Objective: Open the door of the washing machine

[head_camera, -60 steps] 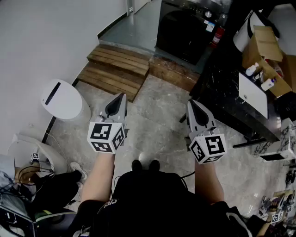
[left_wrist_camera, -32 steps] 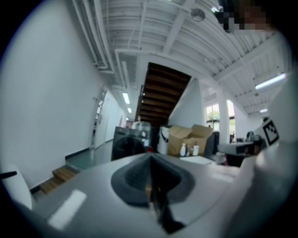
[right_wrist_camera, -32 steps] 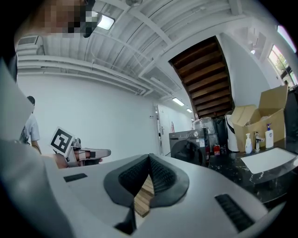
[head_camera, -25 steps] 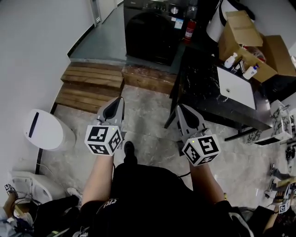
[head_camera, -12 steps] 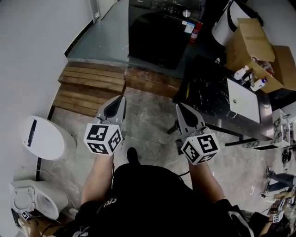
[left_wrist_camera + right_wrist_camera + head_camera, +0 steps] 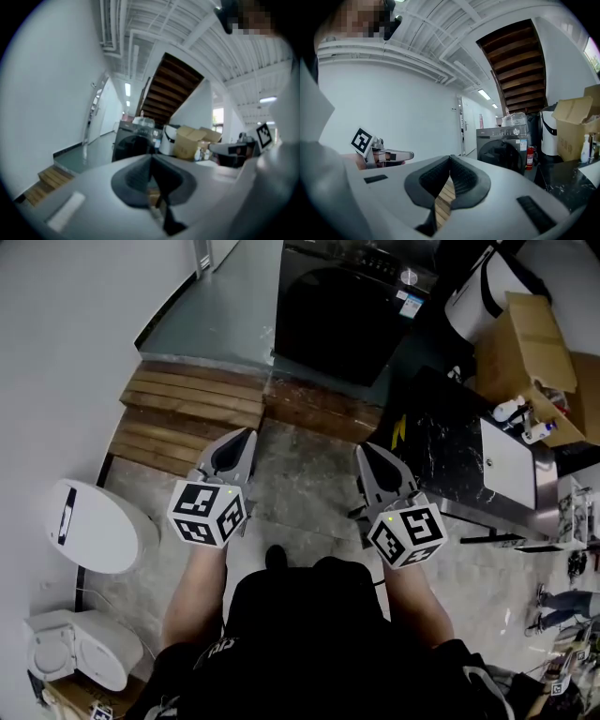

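Observation:
A dark grey washing machine [image 6: 342, 310] with a round black door stands at the top of the head view, on a raised grey floor beyond wooden steps [image 6: 192, 418]. Its door is closed. It also shows ahead as the washing machine [image 6: 132, 142] in the left gripper view and as the washing machine [image 6: 502, 147] in the right gripper view. My left gripper [image 6: 246, 434] and right gripper [image 6: 364, 448] are held side by side over the stone floor, well short of the machine. Both are shut, with nothing between the jaws.
A black marble counter [image 6: 441, 451] with a white sink [image 6: 509, 465] runs along the right, with cardboard boxes [image 6: 530, 343] behind it. A red fire extinguisher [image 6: 529, 157] stands beside the machine. A white lidded bin [image 6: 89, 526] and a toilet [image 6: 80, 657] are at the left by the wall.
I have walked forward: the steps and washing machine have drawn nearer in the head view. Both grippers stay shut and side by side.

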The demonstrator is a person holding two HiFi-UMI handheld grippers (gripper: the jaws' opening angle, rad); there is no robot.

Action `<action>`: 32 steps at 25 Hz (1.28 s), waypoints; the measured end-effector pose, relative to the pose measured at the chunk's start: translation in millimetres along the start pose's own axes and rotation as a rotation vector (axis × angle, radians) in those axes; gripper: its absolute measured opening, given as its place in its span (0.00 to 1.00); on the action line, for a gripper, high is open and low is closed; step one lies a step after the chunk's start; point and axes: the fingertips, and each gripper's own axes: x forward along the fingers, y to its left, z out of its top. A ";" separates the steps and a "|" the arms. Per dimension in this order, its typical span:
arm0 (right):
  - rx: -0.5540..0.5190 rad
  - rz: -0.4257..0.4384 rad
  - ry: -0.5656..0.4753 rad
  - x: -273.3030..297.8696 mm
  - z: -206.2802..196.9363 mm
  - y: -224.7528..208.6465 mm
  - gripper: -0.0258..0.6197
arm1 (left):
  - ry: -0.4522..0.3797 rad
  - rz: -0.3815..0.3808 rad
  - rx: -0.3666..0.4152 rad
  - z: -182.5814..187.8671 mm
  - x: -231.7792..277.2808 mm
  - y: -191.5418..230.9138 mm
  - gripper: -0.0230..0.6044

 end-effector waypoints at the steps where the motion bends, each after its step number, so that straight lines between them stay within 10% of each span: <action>1: -0.004 0.000 0.005 4.3 -0.6 0.3 0.03 | 0.000 -0.002 -0.001 1.7 3.6 5.0 0.06; 32: 0.105 0.015 0.007 213.9 15.1 -243.8 0.04 | 0.086 -0.072 0.058 54.6 313.8 51.1 0.12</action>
